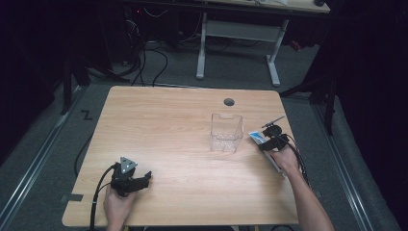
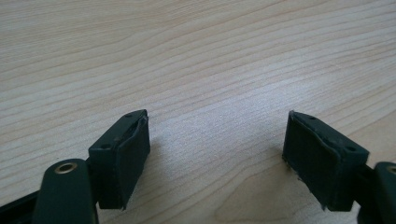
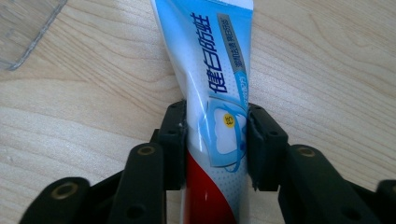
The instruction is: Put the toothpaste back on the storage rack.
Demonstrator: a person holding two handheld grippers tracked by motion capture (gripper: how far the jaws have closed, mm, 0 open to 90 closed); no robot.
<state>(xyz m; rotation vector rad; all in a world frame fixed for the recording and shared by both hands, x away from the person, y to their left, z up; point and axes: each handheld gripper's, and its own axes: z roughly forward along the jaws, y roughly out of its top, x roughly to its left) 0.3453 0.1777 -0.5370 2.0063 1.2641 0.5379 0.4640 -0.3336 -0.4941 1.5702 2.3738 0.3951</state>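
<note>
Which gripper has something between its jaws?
The right gripper: its jaws are closed on a blue-and-white toothpaste tube beside the clear bin. The left gripper stands open over bare table.

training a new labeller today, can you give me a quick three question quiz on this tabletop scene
1. True or false: the right gripper has its jaws closed on the blue, white and red toothpaste tube.
2. What lies between the jaws of the left gripper? A) a pen B) bare wooden table C) a cup
3. Which see-through item stands upright just left of the tube in the high view?

Key
1. True; both pads press its sides.
2. B; the jaws stand wide apart.
3. The clear plastic box, open at the top.
</note>
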